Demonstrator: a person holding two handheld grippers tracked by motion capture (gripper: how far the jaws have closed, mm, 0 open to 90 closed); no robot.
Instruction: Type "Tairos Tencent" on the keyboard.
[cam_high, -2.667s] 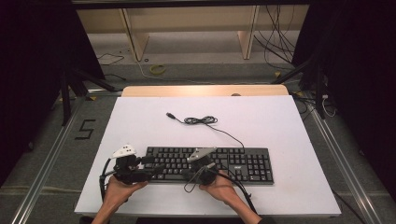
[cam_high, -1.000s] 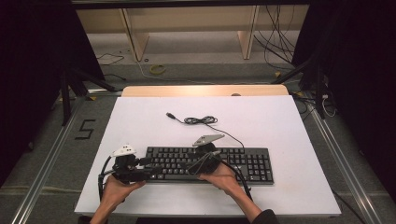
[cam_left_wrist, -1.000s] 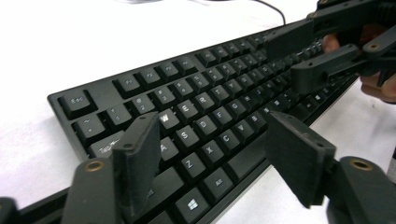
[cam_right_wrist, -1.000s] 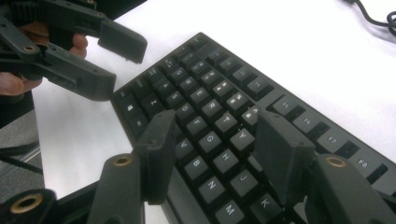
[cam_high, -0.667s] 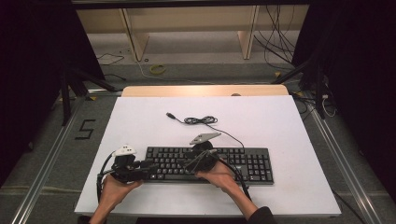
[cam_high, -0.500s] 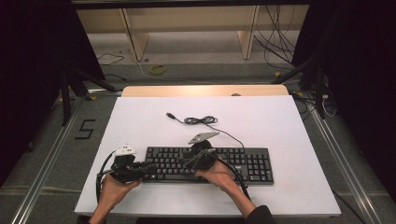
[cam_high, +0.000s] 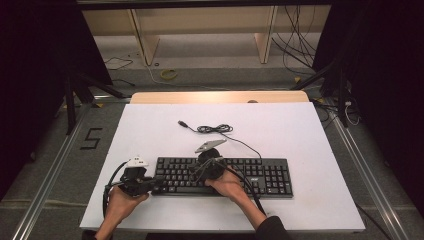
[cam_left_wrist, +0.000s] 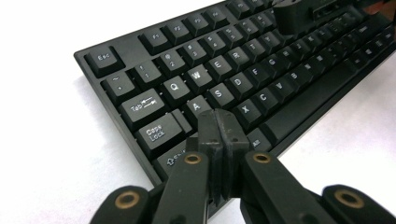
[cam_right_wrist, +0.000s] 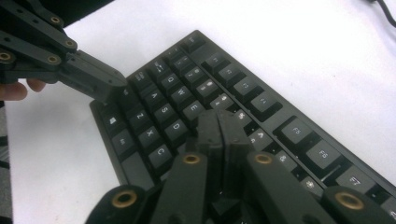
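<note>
Your keyboard (cam_high: 222, 176) lies flat near the tabletop's (cam_high: 300, 125) front edge. Both grippers, left (cam_left_wrist: 218, 128) and right (cam_right_wrist: 219, 130), have their fingers pressed together, empty, tips over the keys. It looks rigid and light; grip its thin edge rather than the loose keycaps.

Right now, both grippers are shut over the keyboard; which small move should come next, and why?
Probably lower the left gripper a little to press a key: its shut tips hang over the keyboard between A and Z, while the right gripper sits mid-keyboard.
</note>
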